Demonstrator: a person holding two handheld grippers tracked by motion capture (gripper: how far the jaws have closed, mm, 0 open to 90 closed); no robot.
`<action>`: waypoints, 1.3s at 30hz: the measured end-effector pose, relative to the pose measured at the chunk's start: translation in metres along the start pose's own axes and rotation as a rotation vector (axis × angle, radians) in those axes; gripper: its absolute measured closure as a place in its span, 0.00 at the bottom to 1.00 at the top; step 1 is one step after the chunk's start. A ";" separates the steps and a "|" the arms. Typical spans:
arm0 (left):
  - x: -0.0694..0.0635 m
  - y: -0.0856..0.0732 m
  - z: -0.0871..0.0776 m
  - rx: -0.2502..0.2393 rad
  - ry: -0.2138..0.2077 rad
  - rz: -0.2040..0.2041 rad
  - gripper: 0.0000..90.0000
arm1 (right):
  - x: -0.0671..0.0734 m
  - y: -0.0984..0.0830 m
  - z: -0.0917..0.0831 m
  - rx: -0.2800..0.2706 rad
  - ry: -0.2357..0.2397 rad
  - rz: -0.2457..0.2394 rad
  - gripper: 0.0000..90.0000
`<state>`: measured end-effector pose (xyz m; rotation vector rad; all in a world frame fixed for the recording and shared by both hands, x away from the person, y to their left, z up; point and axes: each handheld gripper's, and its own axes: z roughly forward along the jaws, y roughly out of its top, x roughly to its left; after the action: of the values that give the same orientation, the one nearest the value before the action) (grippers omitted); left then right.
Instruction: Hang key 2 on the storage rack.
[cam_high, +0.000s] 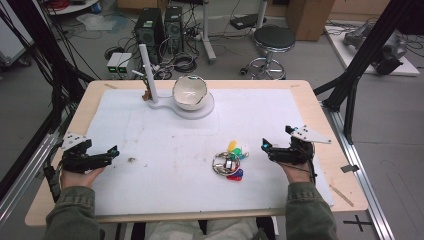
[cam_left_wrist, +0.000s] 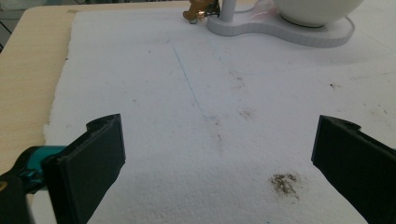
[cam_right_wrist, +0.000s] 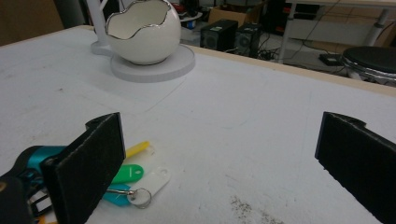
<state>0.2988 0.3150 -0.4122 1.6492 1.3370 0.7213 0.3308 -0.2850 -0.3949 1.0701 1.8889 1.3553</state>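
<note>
The right gripper (cam_high: 265, 145) is hovering with jaws spread wide just right of the bunch of key tags (cam_high: 231, 161), lying near the middle of the white sheet (cam_high: 150, 130). The right gripper view is showing the egg-shaped bowl (cam_right_wrist: 143, 31) and its scalloped rim on the white stand (cam_right_wrist: 154, 65). The left gripper (cam_high: 114, 150), also wide, is holding nothing over a dark stain (cam_left_wrist: 284, 183). A stool (cam_high: 273, 39) and computer towers (cam_high: 159, 27) are standing beyond the wooden table (cam_high: 320, 115).
</note>
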 end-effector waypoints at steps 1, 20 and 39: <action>0.000 0.000 0.000 -0.001 0.000 0.000 0.04 | 0.001 0.000 0.000 0.001 0.002 -0.005 0.01; -0.004 -0.002 0.001 0.022 -0.028 0.025 0.04 | 0.022 0.003 0.011 0.066 0.095 -0.067 0.01; -0.004 -0.003 0.001 0.023 -0.036 0.029 0.04 | 0.038 0.002 0.022 0.114 0.150 -0.109 0.01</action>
<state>0.2973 0.3106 -0.4149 1.6951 1.3028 0.6927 0.3300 -0.2417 -0.4001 0.9268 2.1238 1.3114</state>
